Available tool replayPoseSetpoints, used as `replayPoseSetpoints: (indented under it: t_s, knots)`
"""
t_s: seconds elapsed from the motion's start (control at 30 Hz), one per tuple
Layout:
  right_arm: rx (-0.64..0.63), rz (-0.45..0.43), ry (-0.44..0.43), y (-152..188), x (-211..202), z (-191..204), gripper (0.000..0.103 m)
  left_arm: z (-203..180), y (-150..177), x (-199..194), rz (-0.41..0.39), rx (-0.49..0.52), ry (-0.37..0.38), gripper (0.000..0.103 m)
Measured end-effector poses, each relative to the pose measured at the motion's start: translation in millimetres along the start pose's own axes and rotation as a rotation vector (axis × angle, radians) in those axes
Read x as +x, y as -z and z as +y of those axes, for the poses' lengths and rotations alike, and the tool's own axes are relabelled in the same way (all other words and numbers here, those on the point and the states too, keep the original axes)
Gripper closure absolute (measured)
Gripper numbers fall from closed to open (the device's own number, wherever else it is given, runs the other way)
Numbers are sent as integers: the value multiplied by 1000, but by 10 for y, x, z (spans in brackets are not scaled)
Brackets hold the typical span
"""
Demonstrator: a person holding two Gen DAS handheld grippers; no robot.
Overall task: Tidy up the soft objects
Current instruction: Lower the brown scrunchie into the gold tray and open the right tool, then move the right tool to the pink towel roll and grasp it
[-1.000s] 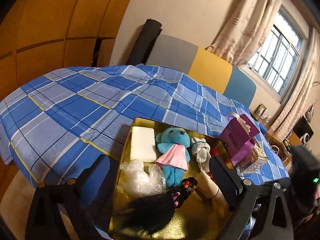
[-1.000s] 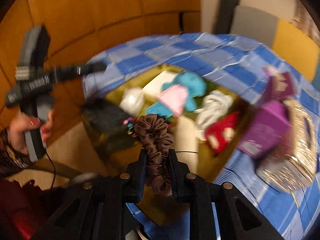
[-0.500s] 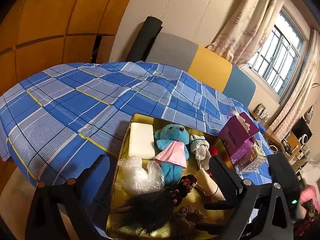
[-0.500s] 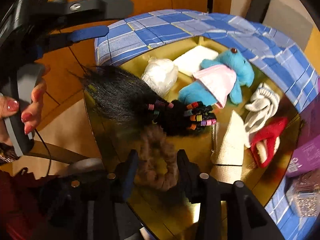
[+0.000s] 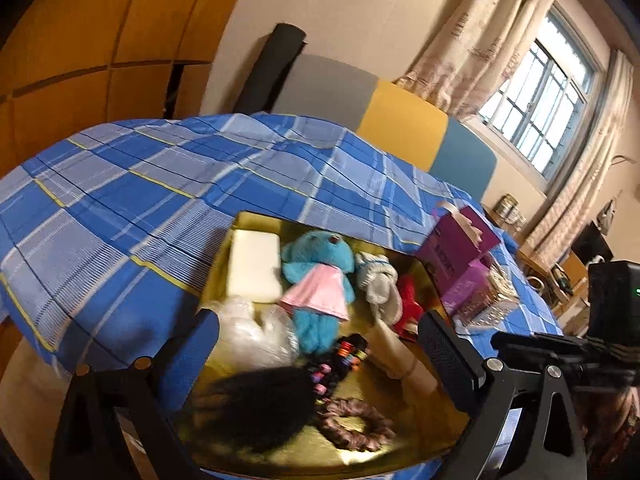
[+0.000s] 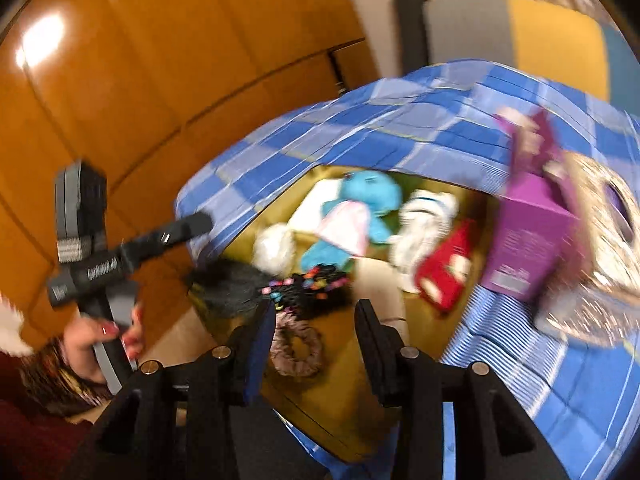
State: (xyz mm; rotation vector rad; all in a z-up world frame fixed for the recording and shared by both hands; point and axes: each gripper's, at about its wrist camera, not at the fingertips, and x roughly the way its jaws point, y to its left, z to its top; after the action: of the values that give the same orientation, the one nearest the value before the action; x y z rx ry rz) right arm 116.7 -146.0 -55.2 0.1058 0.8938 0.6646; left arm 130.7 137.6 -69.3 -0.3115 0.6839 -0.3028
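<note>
A brown scrunchie (image 5: 356, 424) lies loose on the gold tray (image 5: 400, 452) near its front edge. In the right wrist view the scrunchie (image 6: 296, 348) sits below and behind my right gripper (image 6: 316, 308), which is open and touches nothing. My left gripper (image 5: 320, 320) hangs wide open over the tray's near side, empty. Also on the tray are a blue teddy in a pink dress (image 5: 316, 276), a black hairpiece with coloured beads (image 5: 256, 404), a white foam block (image 5: 254, 264), a crumpled plastic bag (image 5: 252, 328), a white knit piece (image 5: 378, 280) and a red item (image 5: 408, 304).
The tray rests on a bed with a blue checked sheet (image 5: 120, 208). A purple box (image 5: 460, 264) and a glittery bag (image 6: 600, 280) stand at the tray's right. A hand (image 6: 100, 340) holds the left gripper's handle. Wooden panels lie to the left.
My right gripper, shut on the scrunchie a second ago, lowered it to the tray, opened and let go, then drew back. The left gripper has hardly moved.
</note>
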Motion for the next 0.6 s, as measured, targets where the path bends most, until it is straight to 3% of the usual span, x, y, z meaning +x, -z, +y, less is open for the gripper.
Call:
replayPoseSetpoints:
  t_s: [0.6]
  knots:
    - [337,-16,273,705,-692,-1347,62,-766,264,183,109,123,149,2]
